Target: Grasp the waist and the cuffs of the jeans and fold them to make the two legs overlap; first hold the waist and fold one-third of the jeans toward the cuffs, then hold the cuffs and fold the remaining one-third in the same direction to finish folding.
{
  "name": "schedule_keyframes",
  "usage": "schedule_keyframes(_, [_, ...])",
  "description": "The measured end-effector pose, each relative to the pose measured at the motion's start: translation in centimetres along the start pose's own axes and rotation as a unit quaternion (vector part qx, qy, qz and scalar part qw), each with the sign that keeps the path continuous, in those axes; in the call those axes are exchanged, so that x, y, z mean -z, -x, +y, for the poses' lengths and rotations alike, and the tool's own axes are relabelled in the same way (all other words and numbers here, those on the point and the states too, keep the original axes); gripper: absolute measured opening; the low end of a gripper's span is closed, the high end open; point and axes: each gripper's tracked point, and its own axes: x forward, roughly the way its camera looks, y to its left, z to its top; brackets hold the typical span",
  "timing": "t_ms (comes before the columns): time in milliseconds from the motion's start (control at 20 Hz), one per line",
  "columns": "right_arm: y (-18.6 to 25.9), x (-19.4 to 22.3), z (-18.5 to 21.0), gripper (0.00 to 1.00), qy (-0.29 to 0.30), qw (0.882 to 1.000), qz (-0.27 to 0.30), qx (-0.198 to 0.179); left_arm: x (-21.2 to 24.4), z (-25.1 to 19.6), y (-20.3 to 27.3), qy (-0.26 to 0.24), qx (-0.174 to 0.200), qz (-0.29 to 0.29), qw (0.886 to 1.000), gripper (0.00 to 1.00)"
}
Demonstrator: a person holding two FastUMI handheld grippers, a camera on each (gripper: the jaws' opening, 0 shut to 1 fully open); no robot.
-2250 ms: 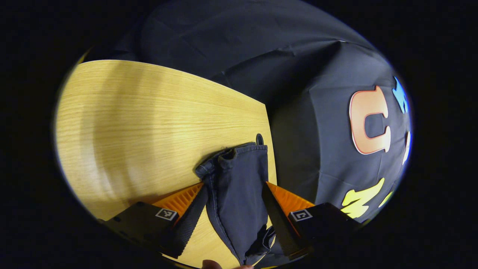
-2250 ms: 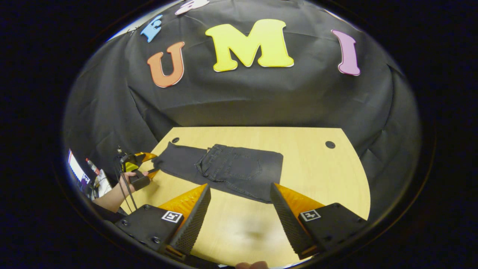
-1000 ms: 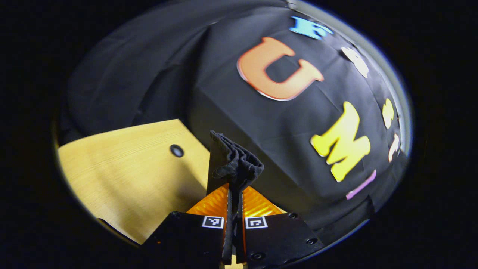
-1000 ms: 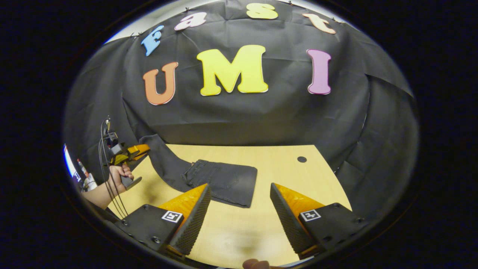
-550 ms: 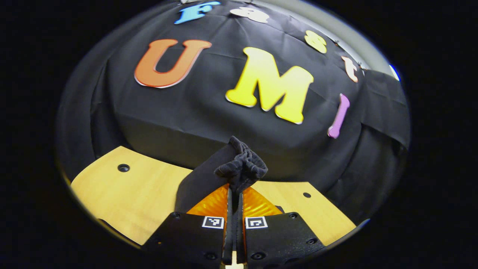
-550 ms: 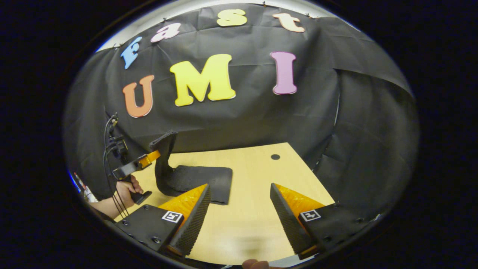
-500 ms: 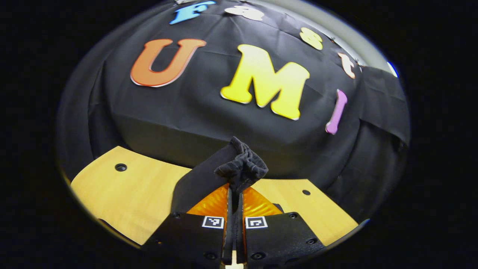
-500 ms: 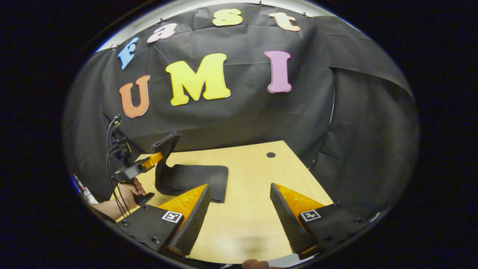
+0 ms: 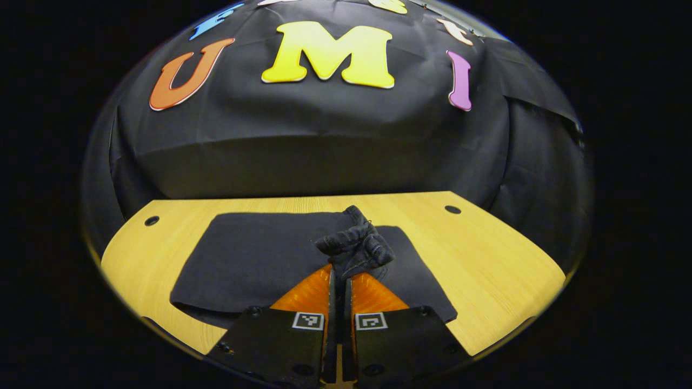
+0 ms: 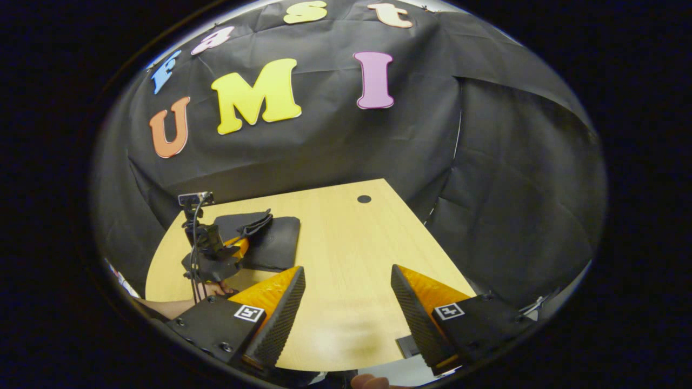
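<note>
Jeans [image 9: 259,254] cuffs [image 9: 354,246], pinched tight in your left hand-held gripper [image 9: 339,275], have now swung over the folded stack on the desk [image 9: 486,254]; release next. Your right hand-held gripper [image 10: 346,297] gapes wide.

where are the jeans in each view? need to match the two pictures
Left gripper view: the jeans lie folded on the table, lower centre, the cuff end bunched in the shut left gripper.
Right gripper view: the jeans sit left of centre, beyond the left gripper.
Shared landmark: the dark hole in the table.
</note>
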Motion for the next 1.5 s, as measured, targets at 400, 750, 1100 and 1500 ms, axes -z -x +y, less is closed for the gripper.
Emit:
schedule_keyframes(400, [-2.7,0.2,1.0,0.98,-0.009,1.0,0.01,-0.021,0.9,-3.6,-0.2,-0.005,0.027,0.021,0.999,0.77])
schedule_keyframes(750, [-4.0,-2.4,2.8,0.98,0.007,0.999,-0.038,-0.03,-3.7,-5.6,5.1,0.043,0.071,0.014,0.996,1.0])
schedule_keyframes(1100, [-4.2,-10.0,11.0,0.94,0.036,0.984,-0.15,-0.088,-16.7,-1.1,13.9,0.014,0.051,-0.084,0.995,0.98])
schedule_keyframes(1500, [0.3,-19.4,19.4,0.94,0.08,0.941,-0.304,-0.125,-28.2,4.5,25.2,-0.002,-0.047,-0.213,0.976,0.98])
